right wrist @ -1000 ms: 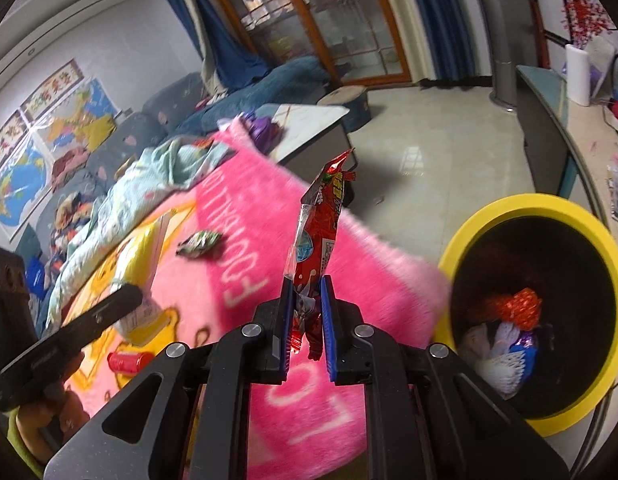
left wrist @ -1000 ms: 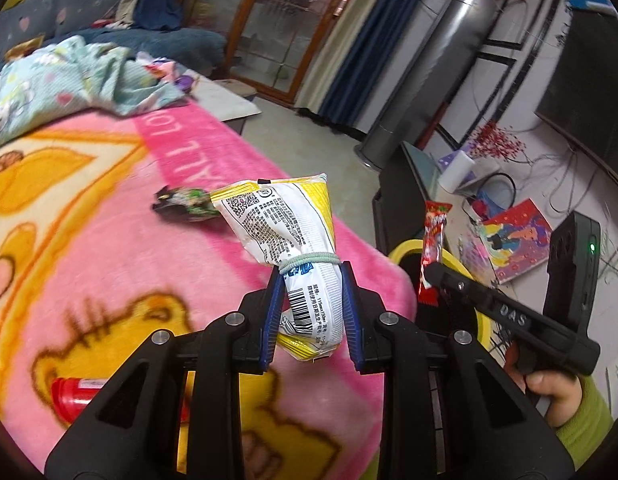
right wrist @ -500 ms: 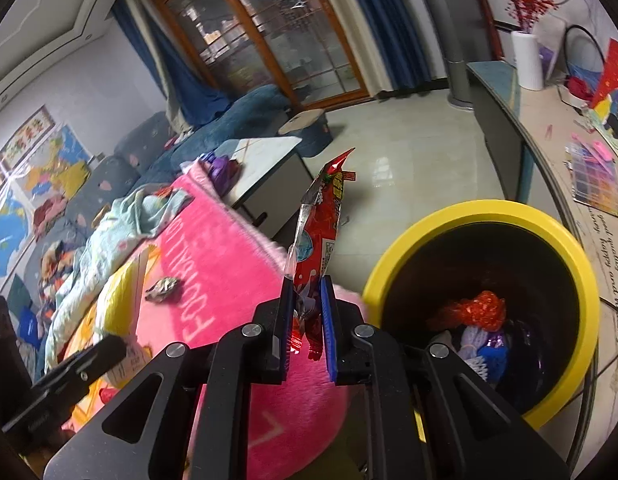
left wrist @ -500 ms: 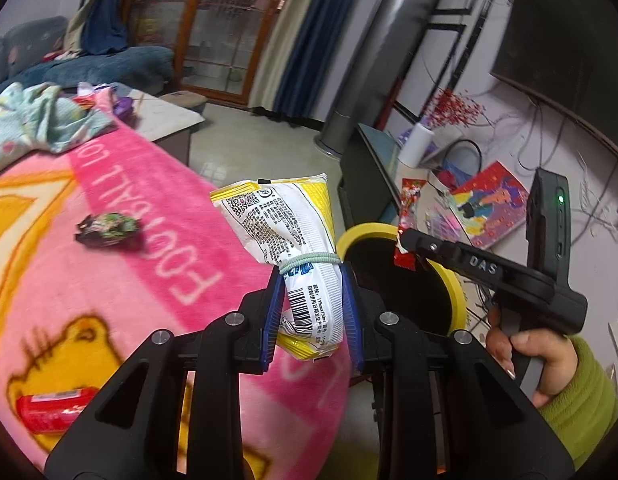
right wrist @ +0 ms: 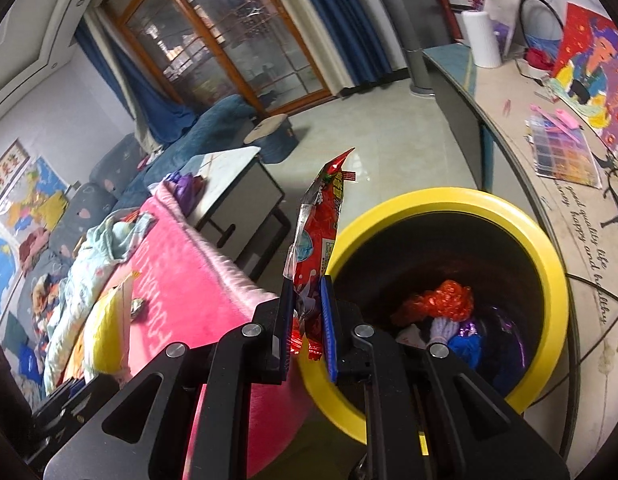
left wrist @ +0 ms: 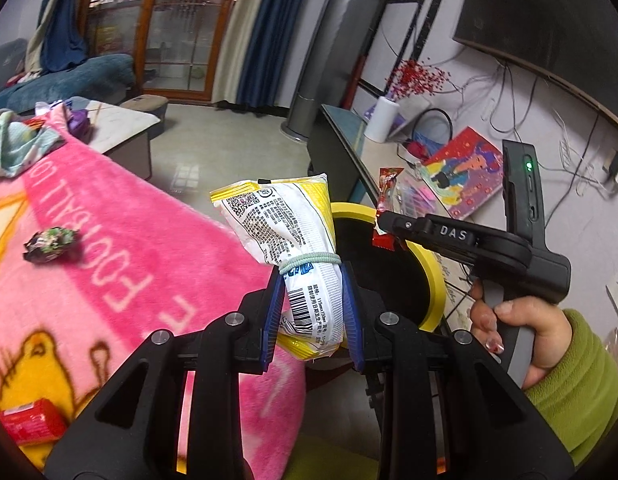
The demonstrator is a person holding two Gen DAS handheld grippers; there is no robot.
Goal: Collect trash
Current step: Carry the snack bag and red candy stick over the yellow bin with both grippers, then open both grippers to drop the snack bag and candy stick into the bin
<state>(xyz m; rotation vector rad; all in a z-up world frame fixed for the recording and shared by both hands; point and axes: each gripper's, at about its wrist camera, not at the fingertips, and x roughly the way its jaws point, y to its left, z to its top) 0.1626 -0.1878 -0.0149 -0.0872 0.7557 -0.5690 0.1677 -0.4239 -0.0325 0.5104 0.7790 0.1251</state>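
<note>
Pink blanket (left wrist: 121,248) beside yellow-rimmed bin (right wrist: 549,264), tiled floor (right wrist: 389,140) beyond.

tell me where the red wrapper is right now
The red wrapper is clamped upright in the right gripper, at the near-left rim of the yellow bin, beside the pink blanket.

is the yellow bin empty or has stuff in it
Not empty: the yellow bin holds a crumpled red wrapper and other scraps at its bottom.
</note>
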